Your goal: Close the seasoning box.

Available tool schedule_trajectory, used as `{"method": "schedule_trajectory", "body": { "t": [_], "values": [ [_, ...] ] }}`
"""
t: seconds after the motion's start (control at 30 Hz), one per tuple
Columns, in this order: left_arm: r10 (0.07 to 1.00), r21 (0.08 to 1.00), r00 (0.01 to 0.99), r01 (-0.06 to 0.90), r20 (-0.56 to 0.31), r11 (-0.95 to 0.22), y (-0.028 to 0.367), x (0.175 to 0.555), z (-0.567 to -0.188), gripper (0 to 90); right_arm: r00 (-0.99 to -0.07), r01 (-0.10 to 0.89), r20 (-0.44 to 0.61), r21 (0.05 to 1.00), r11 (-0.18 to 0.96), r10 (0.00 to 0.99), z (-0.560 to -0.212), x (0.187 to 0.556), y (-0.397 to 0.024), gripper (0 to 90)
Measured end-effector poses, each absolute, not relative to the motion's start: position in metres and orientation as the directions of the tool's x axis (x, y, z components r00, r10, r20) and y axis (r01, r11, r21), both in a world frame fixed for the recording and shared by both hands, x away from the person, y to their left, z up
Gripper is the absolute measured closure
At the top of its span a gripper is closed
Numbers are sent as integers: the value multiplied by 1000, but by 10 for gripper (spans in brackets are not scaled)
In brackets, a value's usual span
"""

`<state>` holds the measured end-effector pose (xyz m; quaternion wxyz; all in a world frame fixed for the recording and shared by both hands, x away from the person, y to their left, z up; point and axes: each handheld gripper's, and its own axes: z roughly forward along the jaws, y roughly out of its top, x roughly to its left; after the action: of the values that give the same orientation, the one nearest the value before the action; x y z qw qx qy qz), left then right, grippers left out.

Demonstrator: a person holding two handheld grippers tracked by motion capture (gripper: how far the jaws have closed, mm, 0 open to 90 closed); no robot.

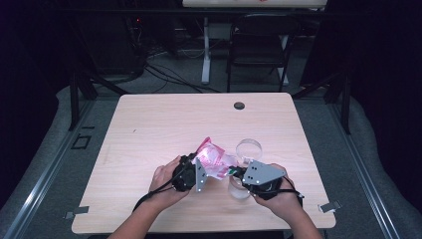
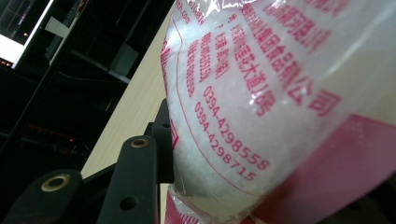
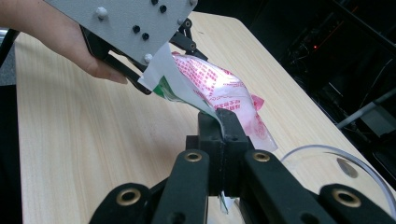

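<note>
A pink-and-white printed plastic bag (image 1: 213,158) full of white grains hangs over the table's near middle between both grippers. My left gripper (image 1: 205,168) is shut on the bag's body (image 2: 261,93); its left finger (image 2: 137,163) presses into the bag's side, and the other finger is hidden behind the bag. My right gripper (image 3: 224,119) is shut on the bag's white-and-green edge (image 3: 163,81), its jaws tight together. In the right gripper view the left gripper (image 3: 168,65) holds the bag (image 3: 219,88) from the far side under its grey plate. The right gripper (image 1: 235,172) faces left.
A clear round container (image 1: 249,148) stands just beyond the right gripper, its rim (image 3: 336,156) at the right of the right gripper view. Another clear cup (image 1: 240,191) sits under the right hand. The wooden table (image 1: 164,124) has a cable hole (image 1: 239,105); a dark chair (image 1: 259,45) stands behind.
</note>
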<state>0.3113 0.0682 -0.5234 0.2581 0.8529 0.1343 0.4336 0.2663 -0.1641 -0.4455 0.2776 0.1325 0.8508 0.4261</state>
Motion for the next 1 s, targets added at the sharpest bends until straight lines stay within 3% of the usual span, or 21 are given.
{"method": "schedule_trajectory", "body": {
  "t": [1.0],
  "values": [
    [371, 455, 481, -66, 795, -888, 60, 307, -517, 613, -803, 14, -341, 809, 587, 490, -450, 265, -177, 900]
  ]
}}
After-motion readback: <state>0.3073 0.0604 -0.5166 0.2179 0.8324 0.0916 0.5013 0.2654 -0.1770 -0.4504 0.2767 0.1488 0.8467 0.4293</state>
